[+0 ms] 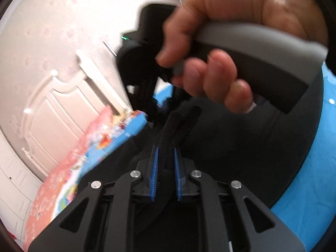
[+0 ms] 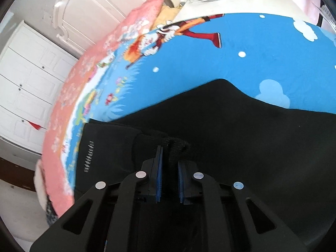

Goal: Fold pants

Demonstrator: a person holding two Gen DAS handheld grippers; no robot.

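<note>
The black pants lie on the bed's blue cartoon sheet. The left claw grips a ribbed fold of them, and the right claw pinches another knit edge.

One pair of black pants, one blue blanket, two tools, one hand
</note>
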